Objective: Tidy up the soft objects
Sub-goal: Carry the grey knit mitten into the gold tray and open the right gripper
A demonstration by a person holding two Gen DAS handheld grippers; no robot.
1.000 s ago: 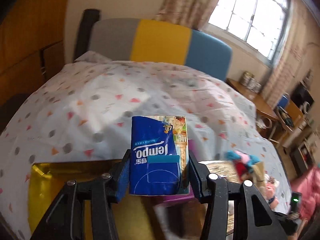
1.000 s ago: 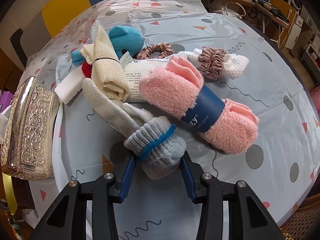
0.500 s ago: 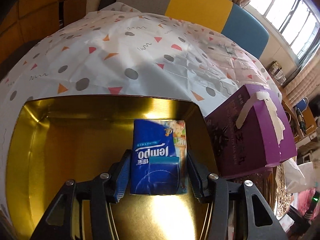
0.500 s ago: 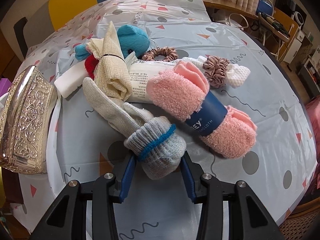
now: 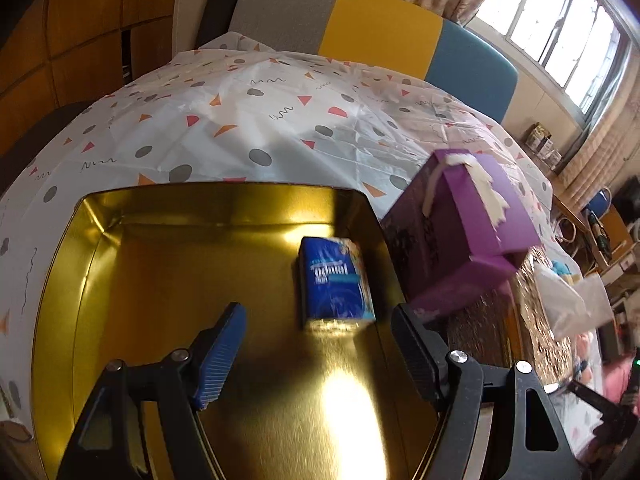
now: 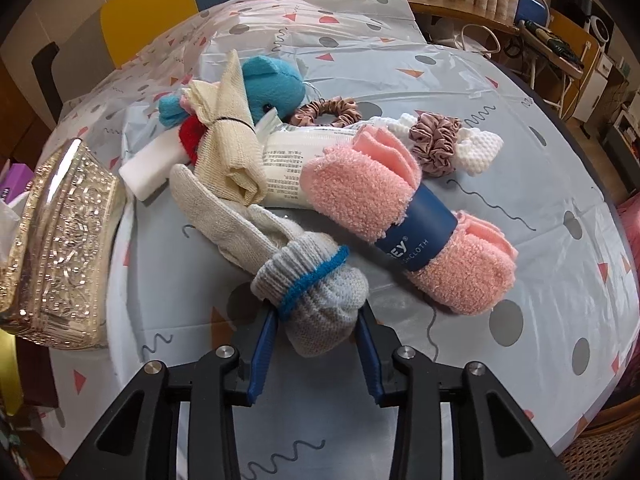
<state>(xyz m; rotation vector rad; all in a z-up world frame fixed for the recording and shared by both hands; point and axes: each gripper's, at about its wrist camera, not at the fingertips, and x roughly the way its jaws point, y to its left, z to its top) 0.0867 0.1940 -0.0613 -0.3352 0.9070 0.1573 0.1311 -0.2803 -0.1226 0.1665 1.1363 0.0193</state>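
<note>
A blue Tempo tissue pack (image 5: 336, 280) lies blurred on the floor of the gold tin (image 5: 160, 280), near its right wall. My left gripper (image 5: 318, 312) hovers just behind it, its jaws opening and standing wide, neither pad touching the pack. In the right wrist view a grey knitted glove (image 6: 316, 280) with a blue band at the cuff lies on the tablecloth. My right gripper (image 6: 316, 314) is closing on that cuff, and both blue pads press its sides. The glove's beige fingers run up to the left under the pile.
A purple box (image 5: 460, 240) stands tight against the tin's right side. Beyond the glove lie a pink towel roll (image 6: 400, 220), a blue plush toy (image 6: 276, 84), a beige cloth bundle (image 6: 232, 152) and scrunchies (image 6: 436, 144). An embossed silver box (image 6: 60, 260) sits at the left.
The left gripper came down into the gold tin, opened and let go of the tissue pack, which now lies on the tin's floor. The right gripper's pads closed in on the glove cuff.
</note>
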